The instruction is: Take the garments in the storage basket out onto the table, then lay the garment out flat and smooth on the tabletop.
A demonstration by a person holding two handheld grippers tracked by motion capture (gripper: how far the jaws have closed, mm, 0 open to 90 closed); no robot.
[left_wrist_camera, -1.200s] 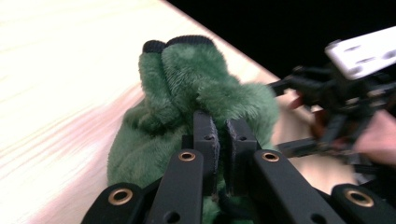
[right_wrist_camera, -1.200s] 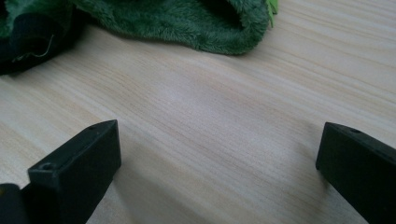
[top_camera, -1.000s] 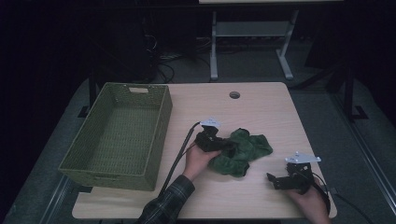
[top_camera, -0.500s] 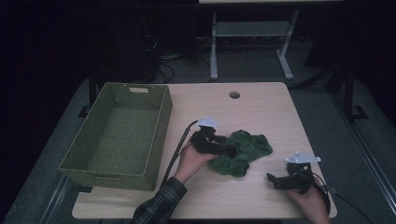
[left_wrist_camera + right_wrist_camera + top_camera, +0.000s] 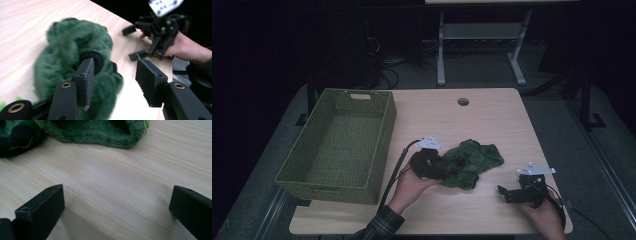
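As the left gripper (image 5: 112,82) has just been opened, the plush toy (image 5: 472,162) lies released at its 10 o'clock, while the right gripper (image 5: 116,205) is held agape, empty.

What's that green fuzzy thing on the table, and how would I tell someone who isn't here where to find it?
Start at the light wooden table with the green woven basket on its left side. Right of the basket, near the table's middle, lies a dark green plush toy, crumpled, with the left gripper at its edge. It is the one soft, furry thing there, with black patches.
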